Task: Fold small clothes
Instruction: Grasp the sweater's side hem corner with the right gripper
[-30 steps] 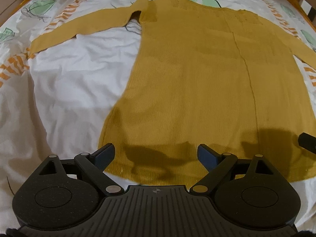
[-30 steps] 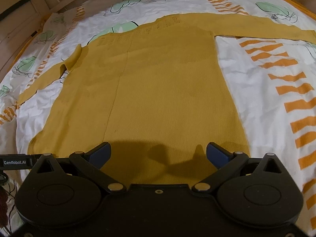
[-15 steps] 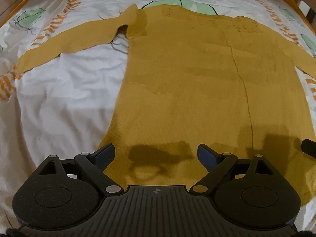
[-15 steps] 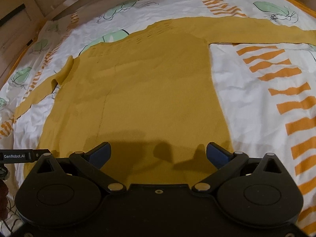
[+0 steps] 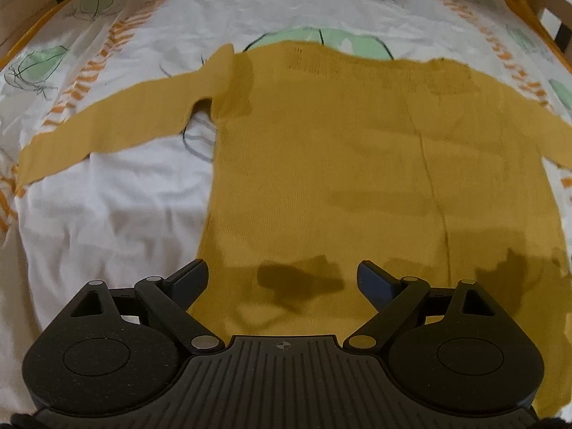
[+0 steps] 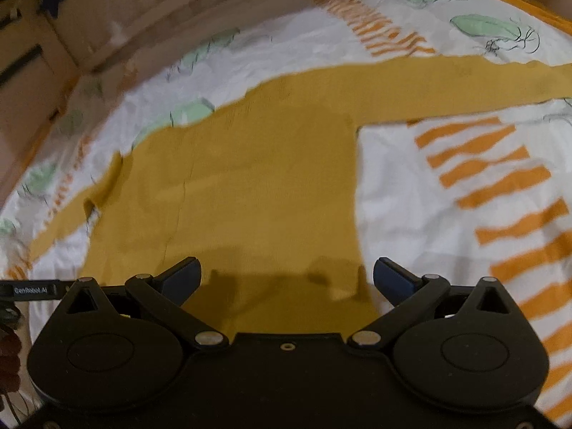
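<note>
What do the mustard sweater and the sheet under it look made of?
The mustard-yellow long-sleeved sweater looks like a fine, matte rib knit: faint vertical ribs, openwork rows near the neckline. The white printed bed sheet looks like thin, smooth woven cloth, softly creased, probably cotton.

The sweater (image 5: 357, 178) is plain mustard yellow, with a finely ribbed knit and an openwork band below the neckline. The bedsheet (image 5: 107, 214) is white, printed with pale green leaves outlined in black and rows of orange stripes. Both grippers (image 5: 282, 279) (image 6: 286, 279) are black with dark blue fingertips (image 5: 371, 279).
</note>
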Demonstrator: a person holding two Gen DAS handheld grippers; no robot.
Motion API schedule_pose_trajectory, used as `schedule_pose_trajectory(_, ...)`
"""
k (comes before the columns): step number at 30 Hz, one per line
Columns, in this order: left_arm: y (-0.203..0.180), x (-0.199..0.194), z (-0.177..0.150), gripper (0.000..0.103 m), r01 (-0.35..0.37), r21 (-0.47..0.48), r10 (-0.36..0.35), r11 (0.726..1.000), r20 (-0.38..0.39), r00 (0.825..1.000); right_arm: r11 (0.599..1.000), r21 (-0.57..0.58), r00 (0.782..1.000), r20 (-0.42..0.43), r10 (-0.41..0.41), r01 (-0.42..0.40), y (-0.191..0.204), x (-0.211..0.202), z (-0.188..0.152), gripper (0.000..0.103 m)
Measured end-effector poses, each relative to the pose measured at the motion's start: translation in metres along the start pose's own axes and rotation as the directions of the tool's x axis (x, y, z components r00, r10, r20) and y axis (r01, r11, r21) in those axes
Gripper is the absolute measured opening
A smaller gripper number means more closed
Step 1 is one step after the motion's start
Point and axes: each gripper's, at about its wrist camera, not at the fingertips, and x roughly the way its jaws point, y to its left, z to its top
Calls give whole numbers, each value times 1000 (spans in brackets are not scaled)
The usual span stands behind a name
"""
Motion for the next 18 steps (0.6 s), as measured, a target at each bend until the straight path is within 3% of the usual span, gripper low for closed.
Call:
schedule_pose_trajectory(5,-10,-2,15,91,22,-8,-21,1000,91,996,995,85,997,67,40,-46,-53,-6,29,102)
schedule_pose_trajectory(7,-15,-1,20,91,31,-11,-29,999,123,992,990,140,996,86,10,-22,-79,-10,40,102)
schedule_pose_trajectory(12,-24,6,31,91,72,-34,-66,997,174,983,965,239,982,131,-137,103,-145,-25,73,102)
schedule_pose_trajectory(18,-38,24,39,91,97,-46,-87,994,187,978,920,264,924,176,-340,288,-210,-36,117,102)
